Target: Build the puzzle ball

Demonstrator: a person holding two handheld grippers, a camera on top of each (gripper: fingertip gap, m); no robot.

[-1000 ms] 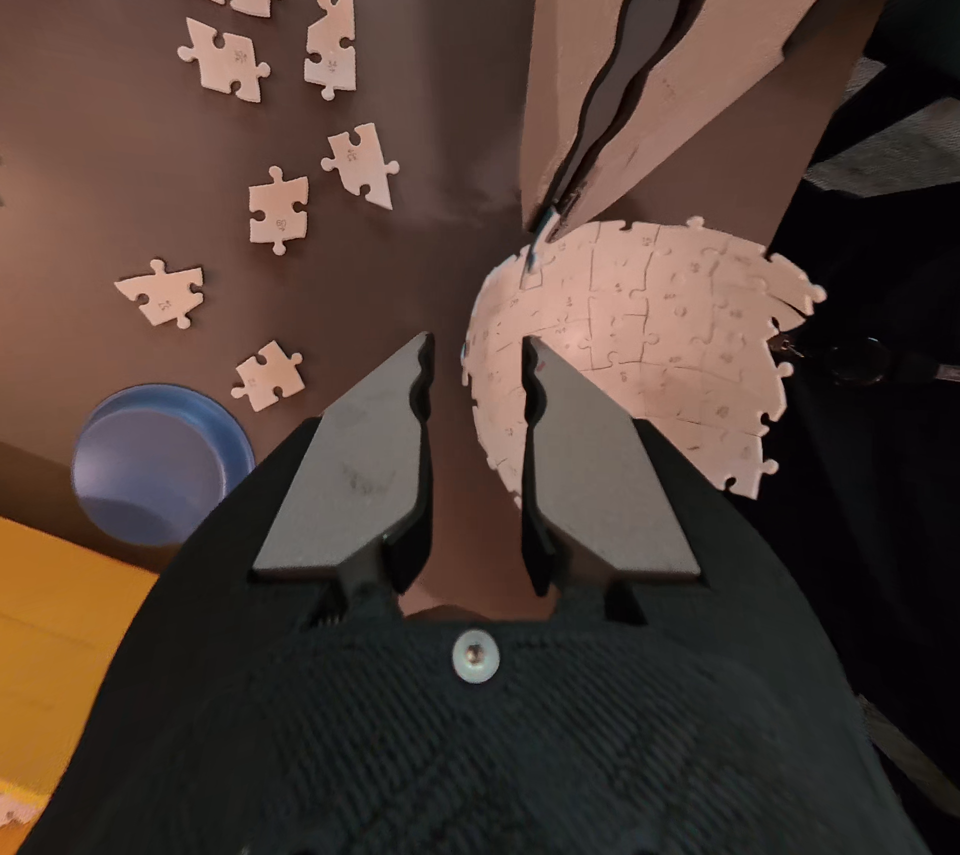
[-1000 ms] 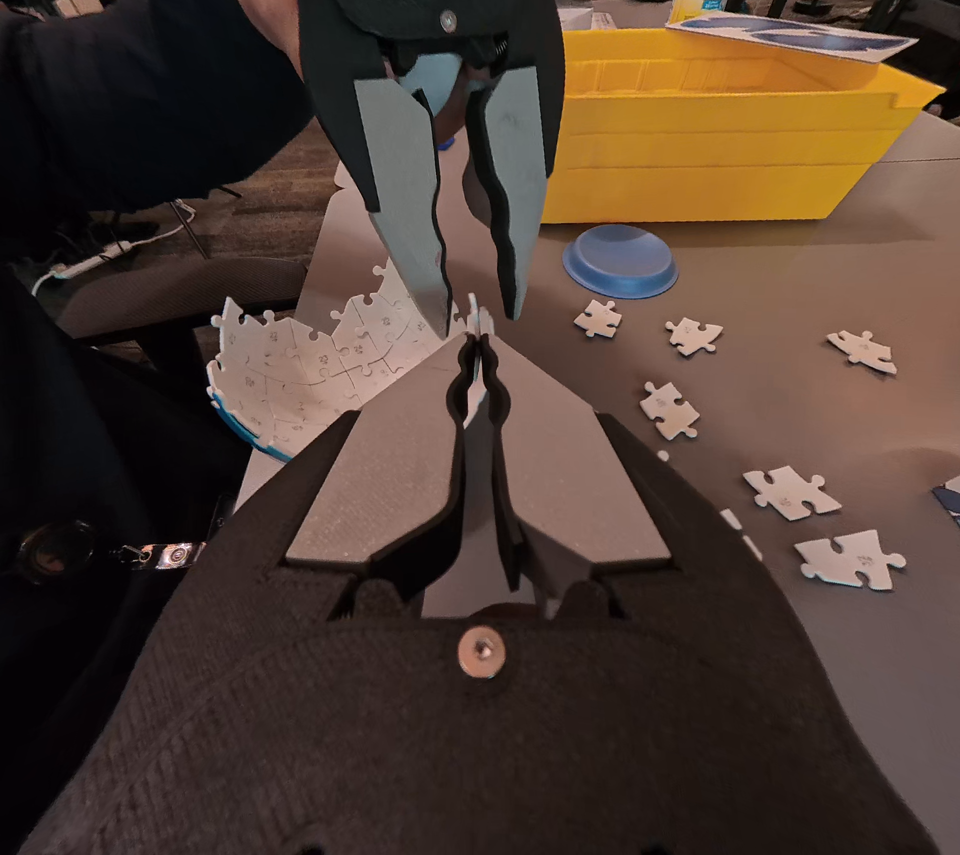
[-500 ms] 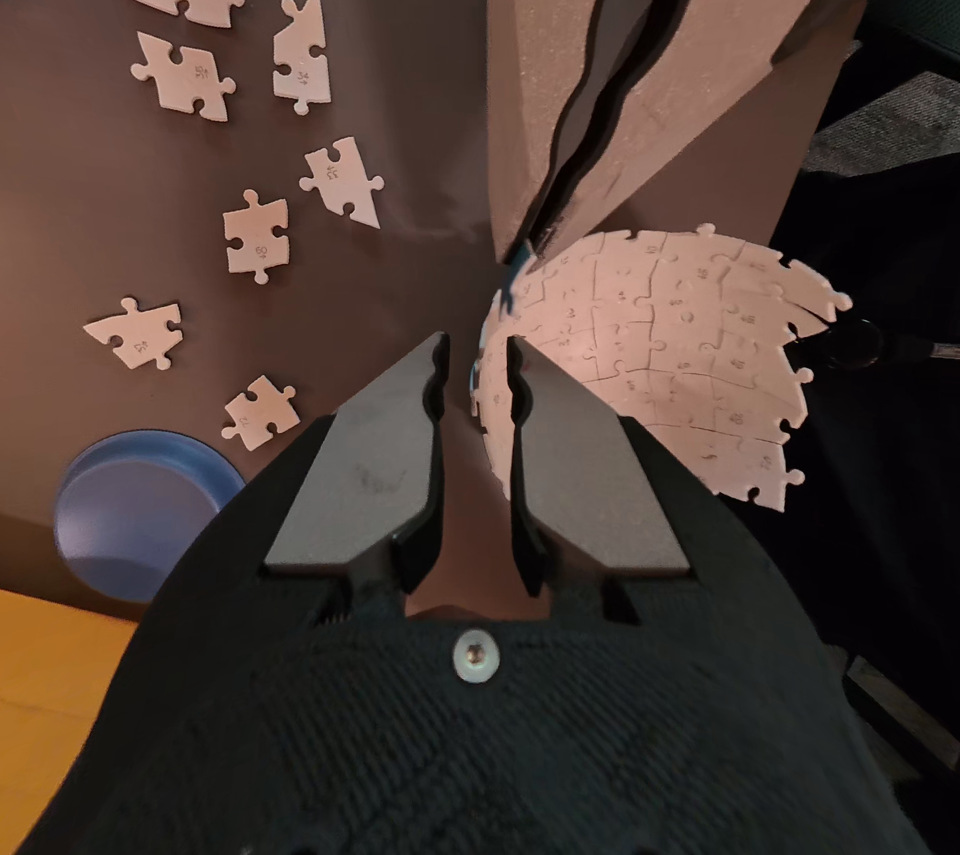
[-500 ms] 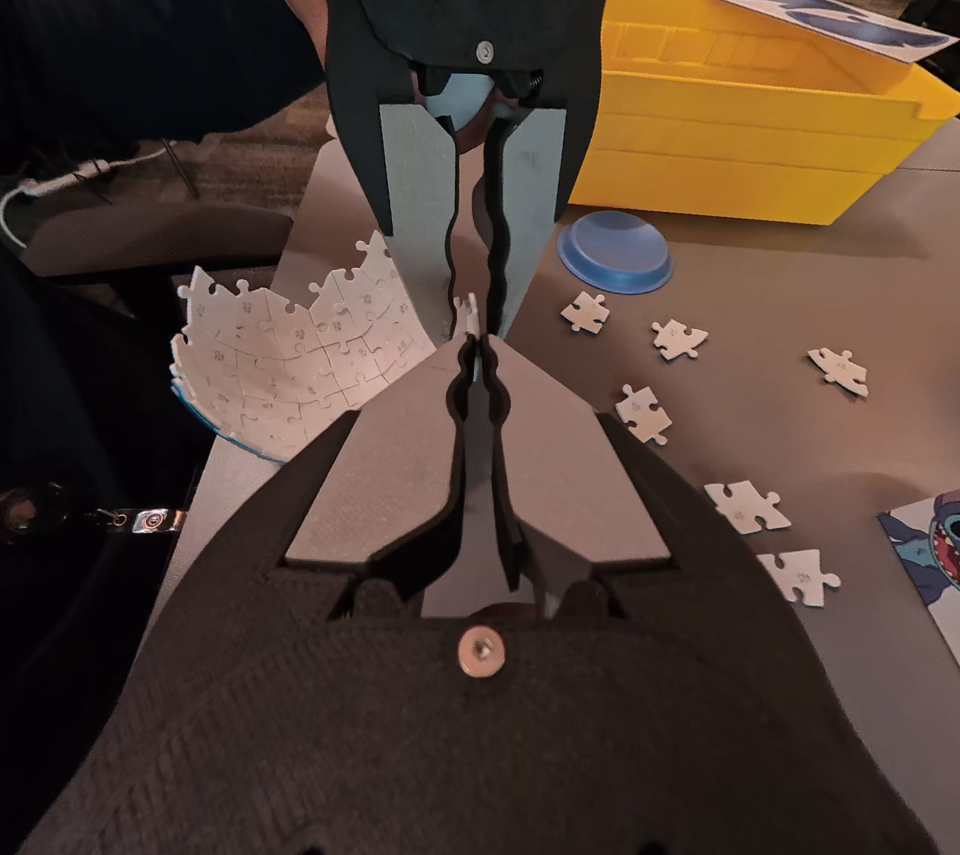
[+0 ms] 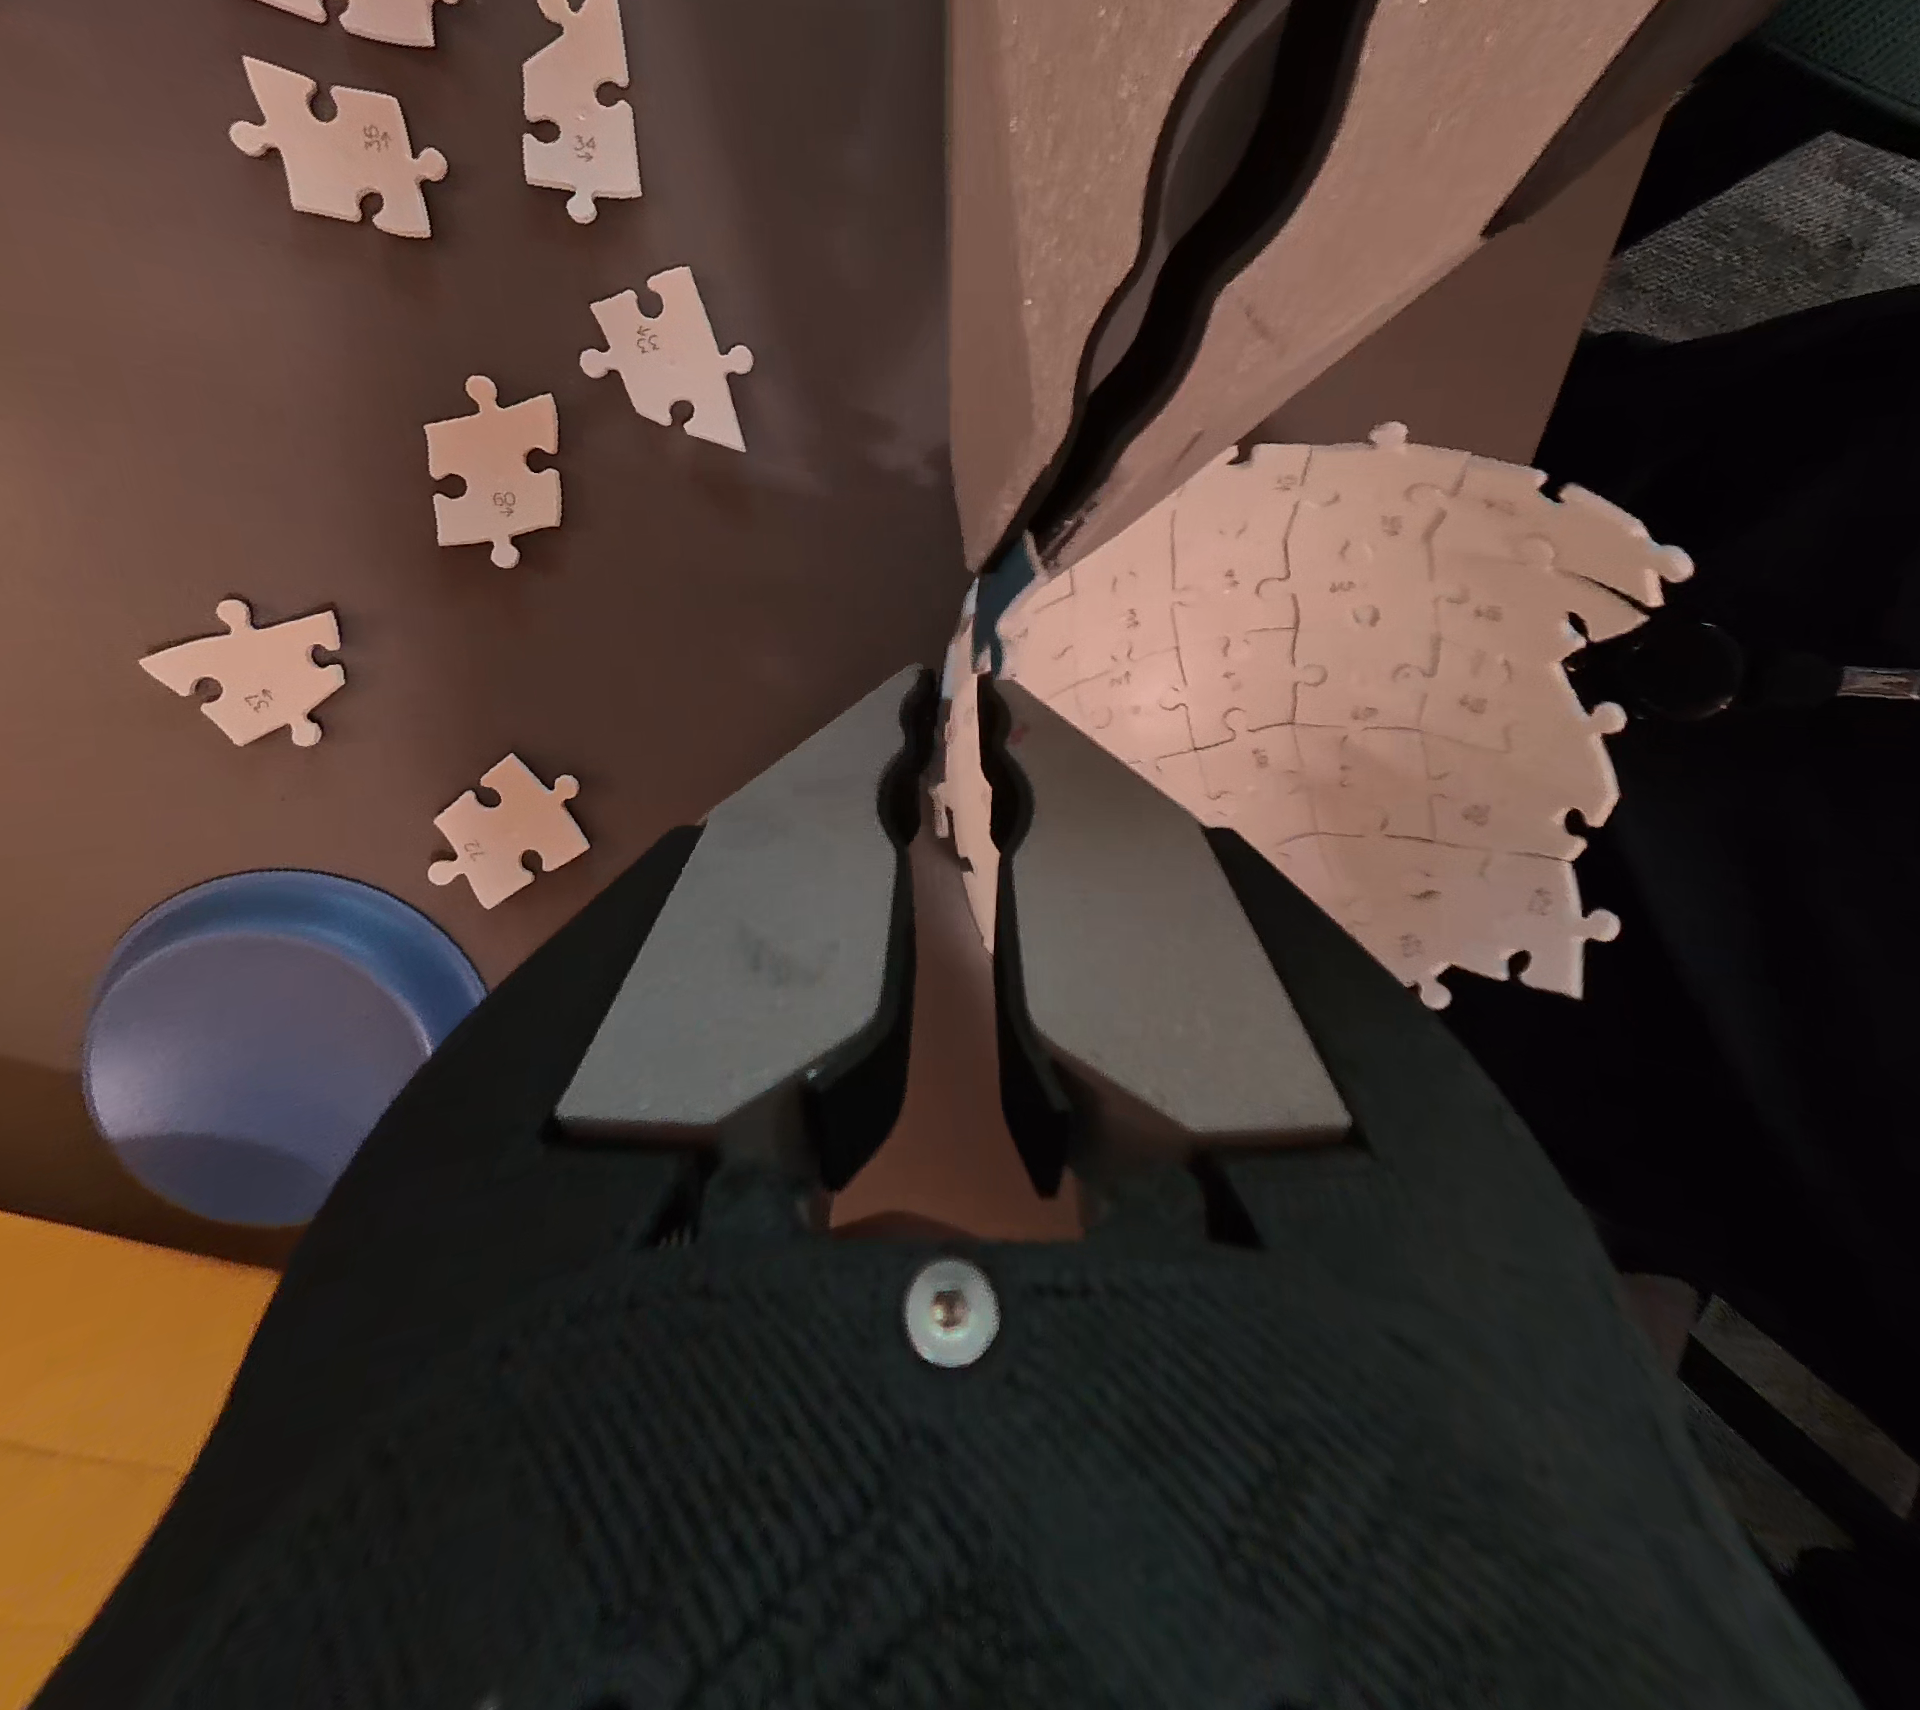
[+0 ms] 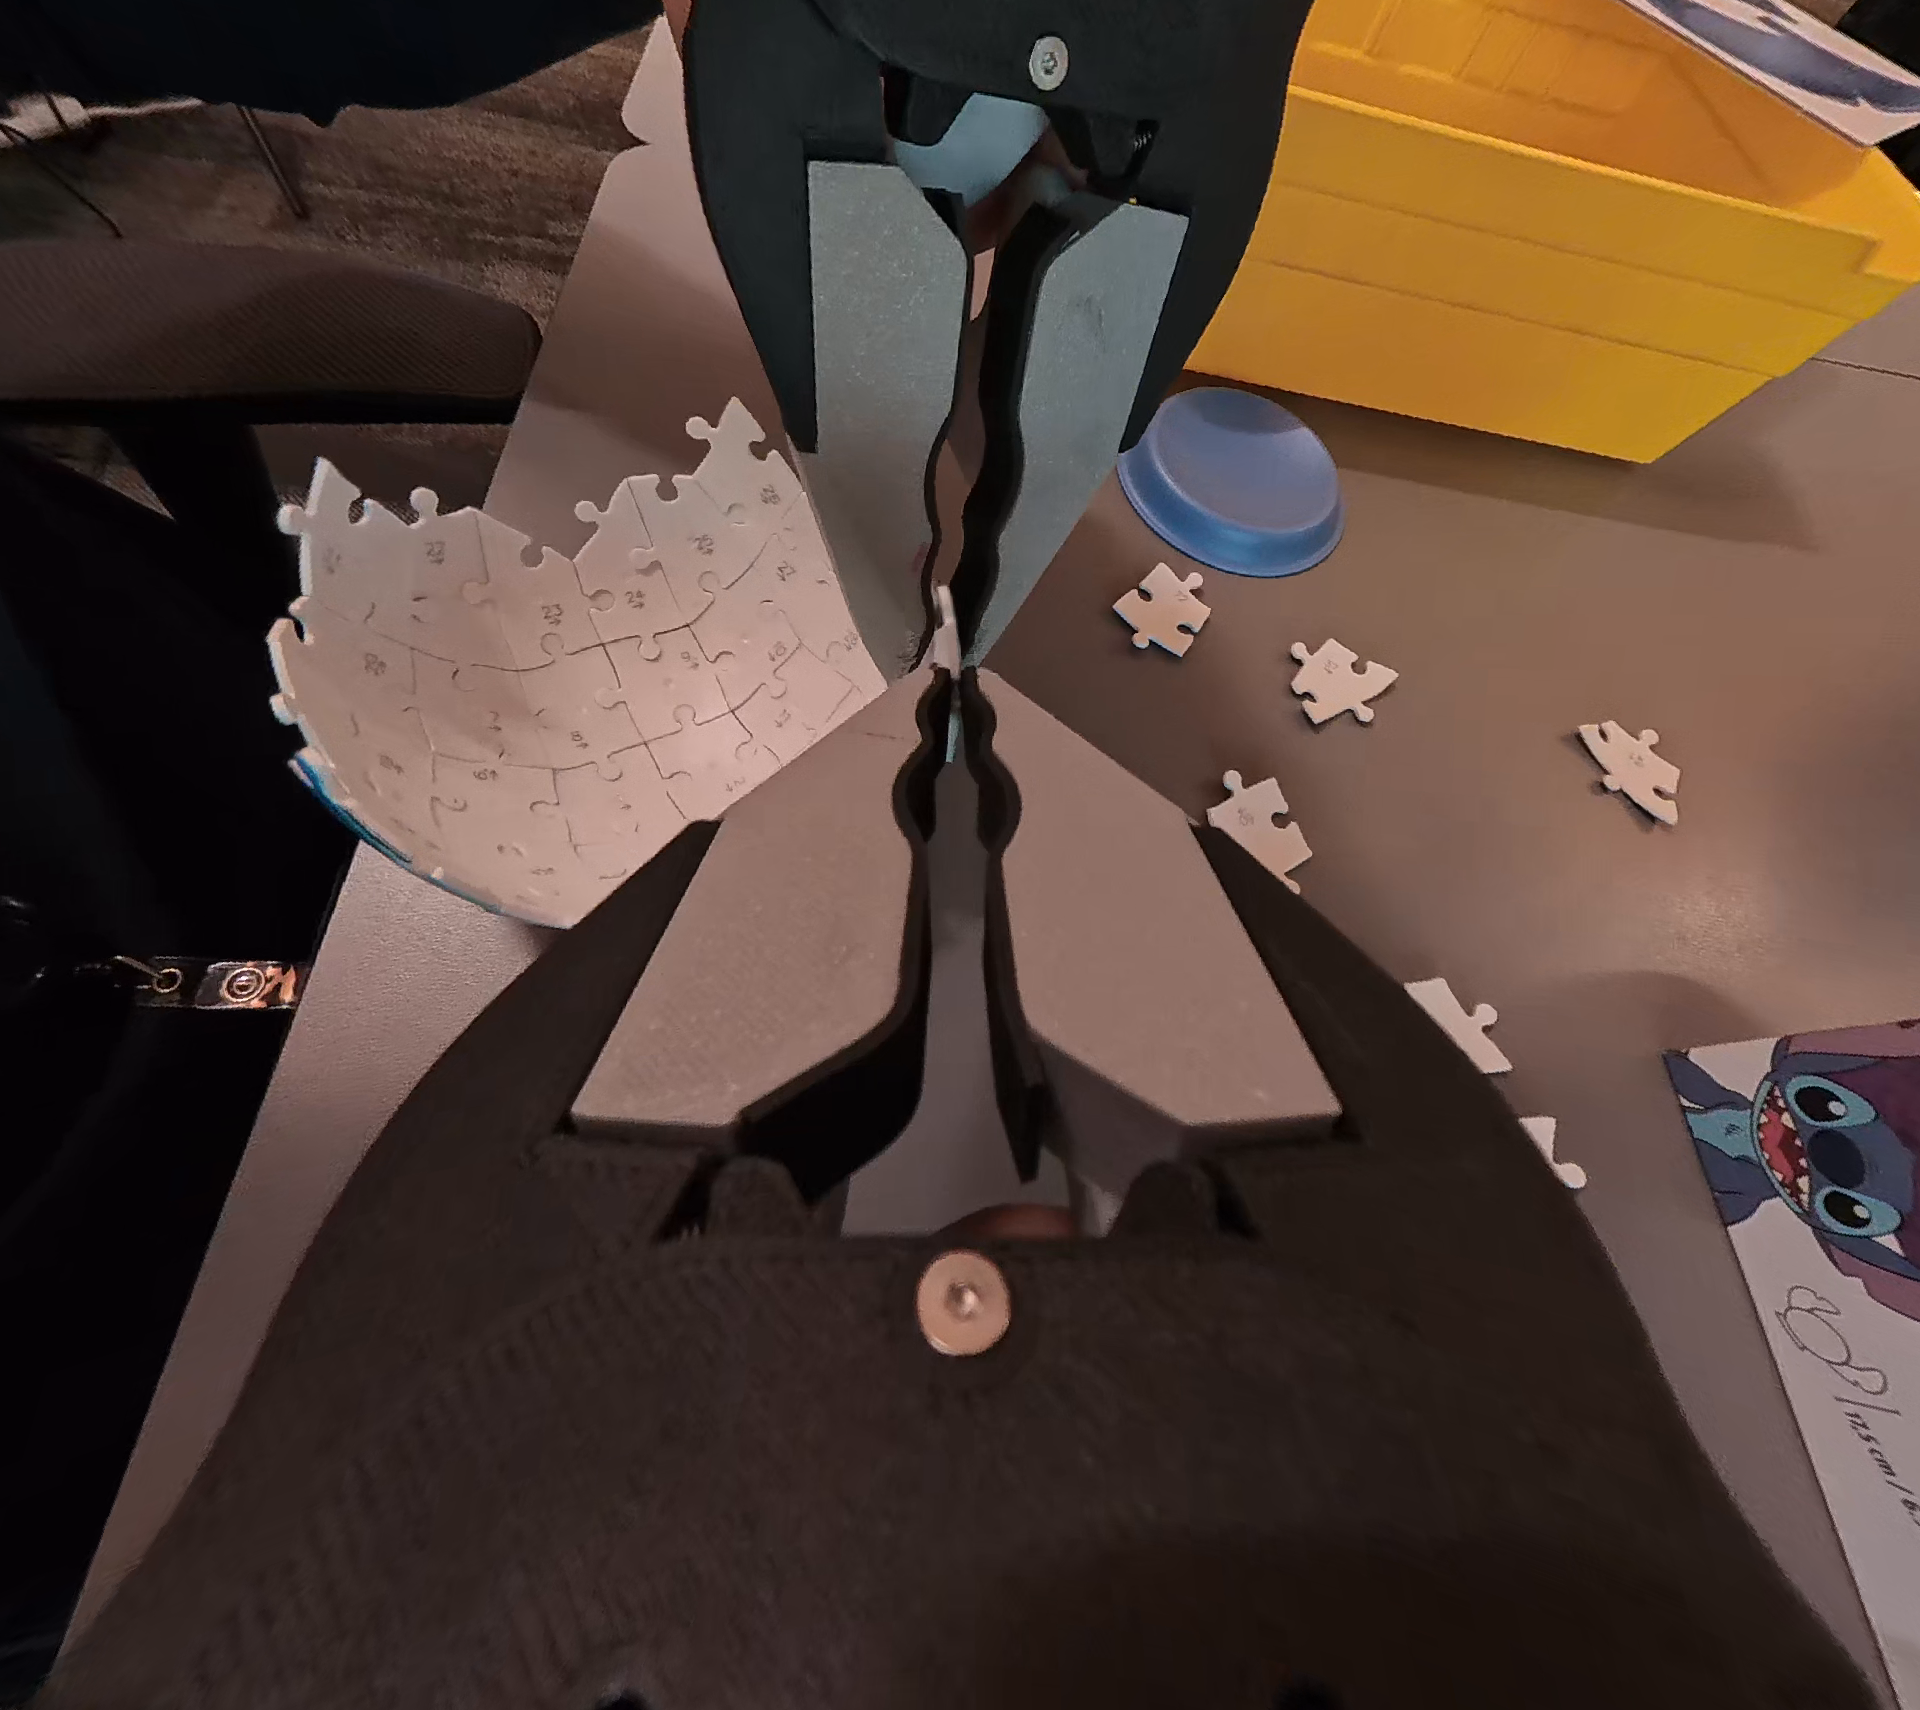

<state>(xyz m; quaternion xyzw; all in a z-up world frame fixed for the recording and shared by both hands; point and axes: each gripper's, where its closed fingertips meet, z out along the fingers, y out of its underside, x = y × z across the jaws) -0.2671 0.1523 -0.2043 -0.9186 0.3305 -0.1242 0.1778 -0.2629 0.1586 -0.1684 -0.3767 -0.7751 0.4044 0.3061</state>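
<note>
The half-built puzzle ball [image 6: 540, 704] hangs over the table [image 6: 1455, 881] edge, both tongs nearly closed on its rim, the left gripper [image 5: 961, 684] beside the right gripper [image 6: 951, 684]; judged mid-join, a rim piece wants pressing home; spare pieces [image 5: 499, 476] lie nearby.

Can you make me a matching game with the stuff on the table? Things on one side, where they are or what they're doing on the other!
Things:
1. puzzle bowl
2. blue dish
3. yellow bin
4. loose pieces

Clues:
A. scattered flat on the table
B. pinched at its rim by both hand-held grippers
C. beside the yellow bin
D. at the table's far side

Pairs: 1-B, 2-C, 3-D, 4-A
</note>
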